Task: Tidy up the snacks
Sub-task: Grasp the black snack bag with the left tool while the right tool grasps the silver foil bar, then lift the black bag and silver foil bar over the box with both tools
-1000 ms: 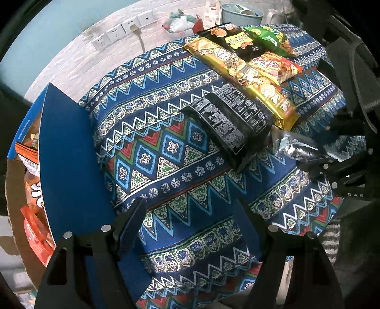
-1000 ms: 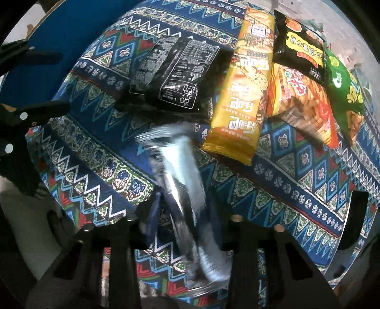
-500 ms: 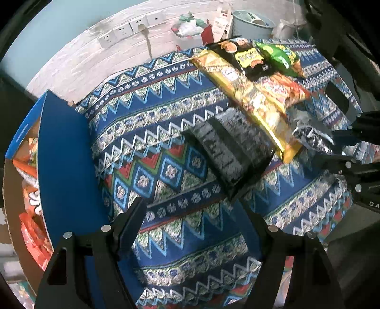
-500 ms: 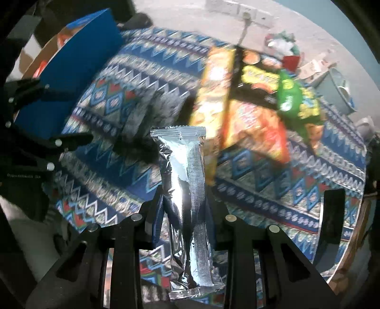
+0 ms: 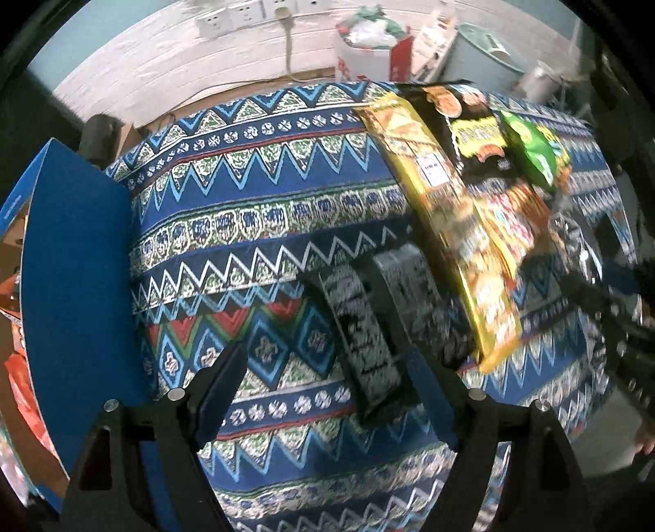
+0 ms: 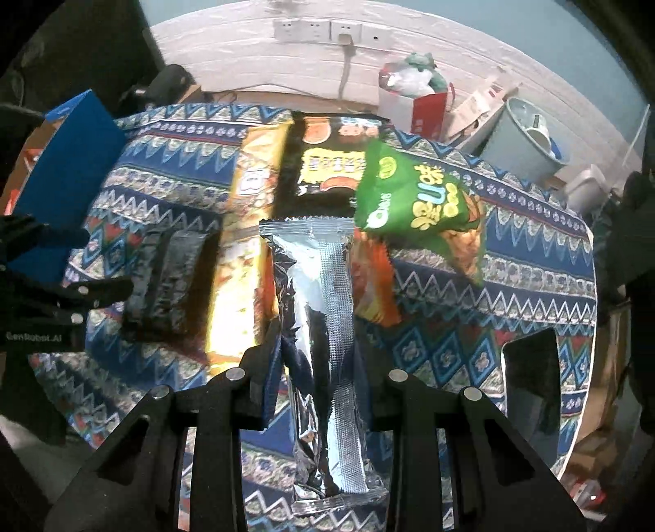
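orange packets (image 5: 18, 368) fill blue-flapped carton (image 5: 77, 286)

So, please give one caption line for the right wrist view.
Right gripper holds a silver snack packet above the patterned tablecloth.

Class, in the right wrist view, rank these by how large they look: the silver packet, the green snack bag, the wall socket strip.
1. silver packet, held in the right gripper close to the camera, so nearness inflates it
2. green snack bag
3. wall socket strip, far off on the wall
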Motion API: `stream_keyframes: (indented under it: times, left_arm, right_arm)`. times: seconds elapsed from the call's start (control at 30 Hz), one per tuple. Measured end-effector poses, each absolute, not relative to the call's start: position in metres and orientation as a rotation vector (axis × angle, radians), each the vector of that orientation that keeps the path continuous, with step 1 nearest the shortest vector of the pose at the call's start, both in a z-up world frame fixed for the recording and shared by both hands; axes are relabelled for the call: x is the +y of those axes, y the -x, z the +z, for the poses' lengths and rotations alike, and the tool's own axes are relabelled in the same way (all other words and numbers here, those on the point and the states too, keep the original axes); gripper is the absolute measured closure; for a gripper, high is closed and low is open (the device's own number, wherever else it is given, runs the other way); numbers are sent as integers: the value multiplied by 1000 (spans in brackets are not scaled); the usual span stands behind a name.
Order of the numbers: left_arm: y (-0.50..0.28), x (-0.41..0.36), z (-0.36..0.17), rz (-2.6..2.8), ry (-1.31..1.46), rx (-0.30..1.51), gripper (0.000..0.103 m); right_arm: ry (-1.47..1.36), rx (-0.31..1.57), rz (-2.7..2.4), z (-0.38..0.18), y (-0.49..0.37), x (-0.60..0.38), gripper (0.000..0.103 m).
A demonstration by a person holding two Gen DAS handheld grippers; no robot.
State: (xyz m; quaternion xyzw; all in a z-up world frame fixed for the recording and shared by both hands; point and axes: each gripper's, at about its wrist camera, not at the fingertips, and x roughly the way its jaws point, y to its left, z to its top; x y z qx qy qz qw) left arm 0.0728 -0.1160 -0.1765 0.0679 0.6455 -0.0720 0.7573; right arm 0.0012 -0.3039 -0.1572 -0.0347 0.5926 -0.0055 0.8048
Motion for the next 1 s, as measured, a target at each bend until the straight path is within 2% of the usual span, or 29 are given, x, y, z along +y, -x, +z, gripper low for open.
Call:
stream_keyframes:
  times: [0.43,0.73,0.8,1.0]
  left_arm:
    - [-94,-140,-209,-134,9,1481,19]
    - [-94,-152,-226,-143,-62,1486,16]
    - [-93,-153,-224,-160,-84,1454,30]
    - [-83,-155,-218,-208,-110,1427,44]
  right_arm:
    - [49,1273,7,-165,-11,-318,74]
    - [32,1276,7,-169,-12,-323,74]
    - [27,1274,6,-169,-13,-323,74]
    - [30,1267,7,-166,-14,-320,74]
